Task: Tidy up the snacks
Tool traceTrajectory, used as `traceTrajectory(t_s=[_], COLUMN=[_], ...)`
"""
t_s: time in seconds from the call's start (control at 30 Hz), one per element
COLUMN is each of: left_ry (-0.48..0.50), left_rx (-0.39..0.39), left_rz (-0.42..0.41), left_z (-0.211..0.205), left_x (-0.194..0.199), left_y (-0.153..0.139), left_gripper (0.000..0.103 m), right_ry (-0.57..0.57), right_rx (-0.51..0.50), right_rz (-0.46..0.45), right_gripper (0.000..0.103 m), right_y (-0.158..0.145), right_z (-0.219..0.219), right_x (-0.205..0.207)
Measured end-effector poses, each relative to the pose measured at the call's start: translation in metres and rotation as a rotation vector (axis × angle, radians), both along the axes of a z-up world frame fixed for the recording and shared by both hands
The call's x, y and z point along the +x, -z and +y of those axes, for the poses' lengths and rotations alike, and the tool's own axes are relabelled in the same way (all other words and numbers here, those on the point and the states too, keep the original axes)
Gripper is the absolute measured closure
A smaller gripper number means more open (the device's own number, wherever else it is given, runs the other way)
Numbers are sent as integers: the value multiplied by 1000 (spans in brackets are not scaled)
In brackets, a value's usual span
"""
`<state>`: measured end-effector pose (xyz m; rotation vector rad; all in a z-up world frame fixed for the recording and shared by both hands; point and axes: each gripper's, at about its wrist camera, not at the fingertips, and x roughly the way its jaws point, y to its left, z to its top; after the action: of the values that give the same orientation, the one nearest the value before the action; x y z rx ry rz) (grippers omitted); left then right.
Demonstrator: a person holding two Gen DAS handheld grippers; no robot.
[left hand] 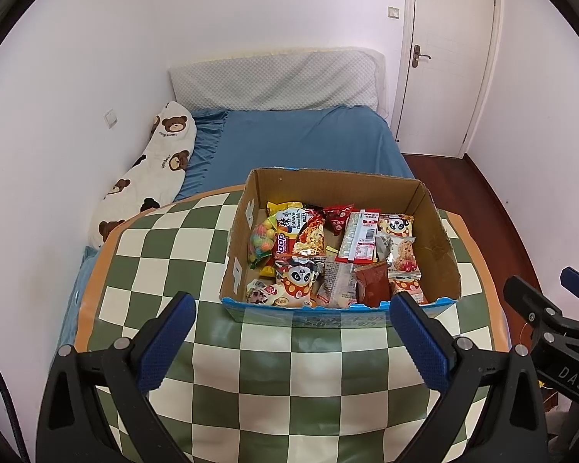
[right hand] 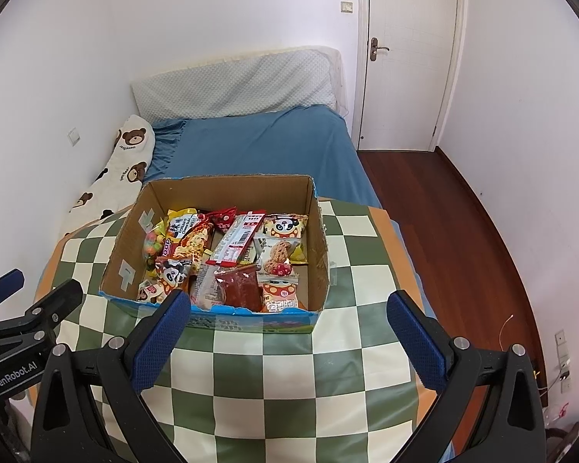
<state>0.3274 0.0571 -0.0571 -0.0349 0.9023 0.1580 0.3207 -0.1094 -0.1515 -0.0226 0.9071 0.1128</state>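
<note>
Cardboard snack box [left hand: 436,231] sits ahead of your spread, empty left gripper [left hand: 293,305]; only your right gripper [right hand: 289,301], also spread, shows floor sockets [right hand: 561,351].

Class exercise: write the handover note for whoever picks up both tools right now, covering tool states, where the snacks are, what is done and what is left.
Left tool: open, empty, hovering over the checkered table short of the cardboard box.
Right tool: open, empty, also just in front of the box.
Snacks: all visible packets lie mixed inside the box, including a dark red sachet, a panda packet and a bag of coloured candy balls. None lie on the table.
Done: no sorting is visible.
Left: seemingly all of it.
</note>
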Motion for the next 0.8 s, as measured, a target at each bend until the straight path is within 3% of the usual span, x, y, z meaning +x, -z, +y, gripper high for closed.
traceTrajectory(t_s=[0.8], left_ry=[-4], left_rx=[5], left_rz=[-1], left_z=[-1], left_x=[-5], left_y=[-4], left_gripper=[0], right_ry=[9], right_rx=[7], right_rz=[-12], right_gripper=[0], right_y=[-6], right_z=[-3], right_x=[-3])
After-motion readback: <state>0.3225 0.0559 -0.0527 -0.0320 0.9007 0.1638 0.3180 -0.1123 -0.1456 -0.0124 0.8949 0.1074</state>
